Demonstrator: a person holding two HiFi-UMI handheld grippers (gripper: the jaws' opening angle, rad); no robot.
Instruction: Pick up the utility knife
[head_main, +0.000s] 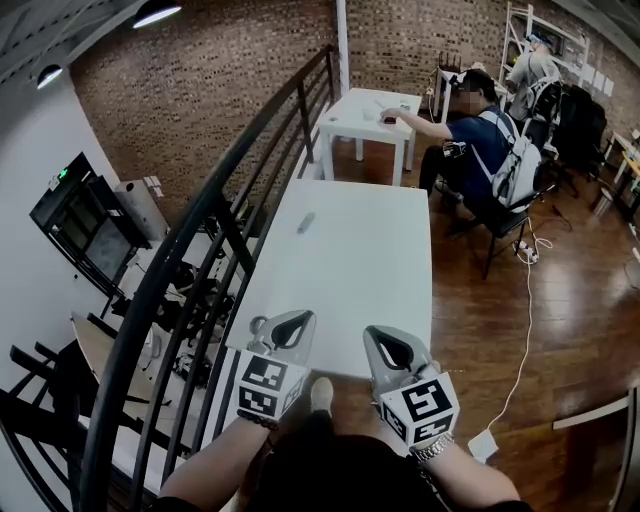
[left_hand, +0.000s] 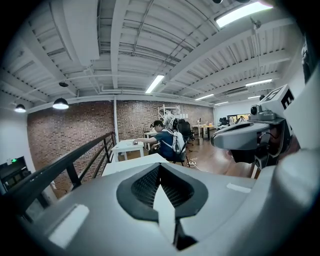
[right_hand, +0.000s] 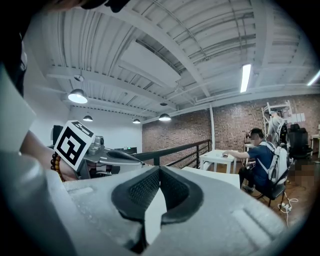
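Head view, knife location: the utility knife (head_main: 306, 222) is taken to be the small grey oblong lying flat on the long white table (head_main: 380, 290), in its far-left part and well apart from both grippers.
Head view, left gripper: the left gripper (head_main: 290, 322) is at the table's near edge, with its jaws together and nothing in them.
Head view, right gripper: the right gripper (head_main: 385, 340) is beside it at the same edge, also closed and empty.
Head view, handling (judgement): the knife is probably light and rigid, with a hard, smooth casing that could slip between the pads. The blade end should be avoided. The best hold is across the narrow width at mid-body, and because it lies flat, the jaws would have to come in low against the tabletop.
Head view, hard to make out: the knife is too small to tell which end carries the blade or whether the blade is out.
Left gripper view, jaws: the left gripper (left_hand: 161, 175) has its ribbed pads meeting along the seam, with nothing between them.
Left gripper view, hidden: the gripper's own body covers most of the table (left_hand: 127, 166) and the knife cannot be seen. The right gripper (left_hand: 235, 136) shows at the right.
Right gripper view, jaws: the right gripper (right_hand: 159, 175) is fully closed and empty.
Right gripper view, hidden: only a strip of the table (right_hand: 210, 176) shows and no knife can be made out. The left gripper (right_hand: 117, 157) shows at the left.
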